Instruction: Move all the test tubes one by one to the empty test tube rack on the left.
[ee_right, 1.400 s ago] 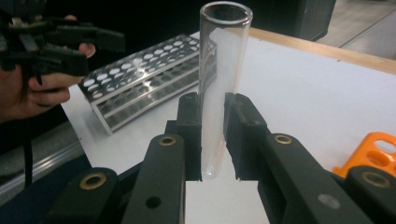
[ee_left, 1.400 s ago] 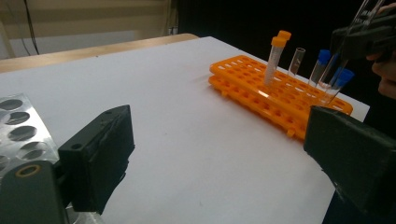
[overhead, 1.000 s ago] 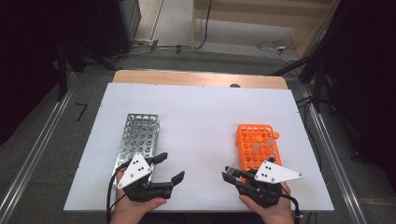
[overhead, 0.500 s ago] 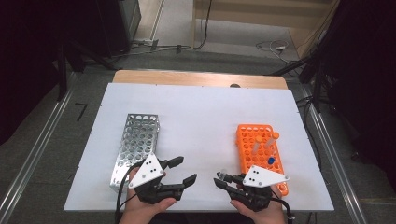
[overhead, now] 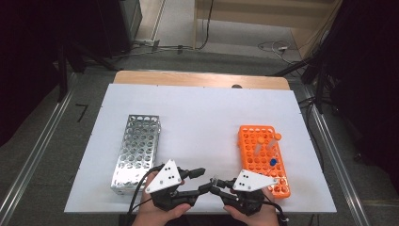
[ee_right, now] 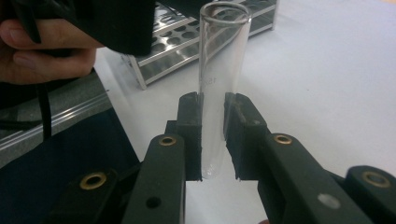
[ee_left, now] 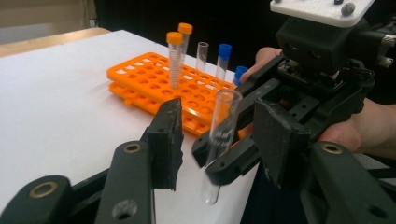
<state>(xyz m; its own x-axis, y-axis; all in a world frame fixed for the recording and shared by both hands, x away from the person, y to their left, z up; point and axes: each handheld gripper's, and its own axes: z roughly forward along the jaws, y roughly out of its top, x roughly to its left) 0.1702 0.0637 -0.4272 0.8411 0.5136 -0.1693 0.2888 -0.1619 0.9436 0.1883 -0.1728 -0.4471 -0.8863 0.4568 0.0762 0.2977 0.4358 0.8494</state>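
Right gripper (ee_right: pixel 212 140): pinching the tube (ee_right: pixel 219 84), upright
Left gripper (ee_left: pixel 219 140): jaws spread, just been closing; tube stands between them, untouched
Axis: vertical; left jaws flank it

on the table (overhead: pixel 202 113), the metal rack (overhead: pixel 135 151) lies left of centre, the plastic rack (overhead: pixel 256 141) at right holding capped tubes (overhead: pixel 275 141); both grippers meet bottom centre.
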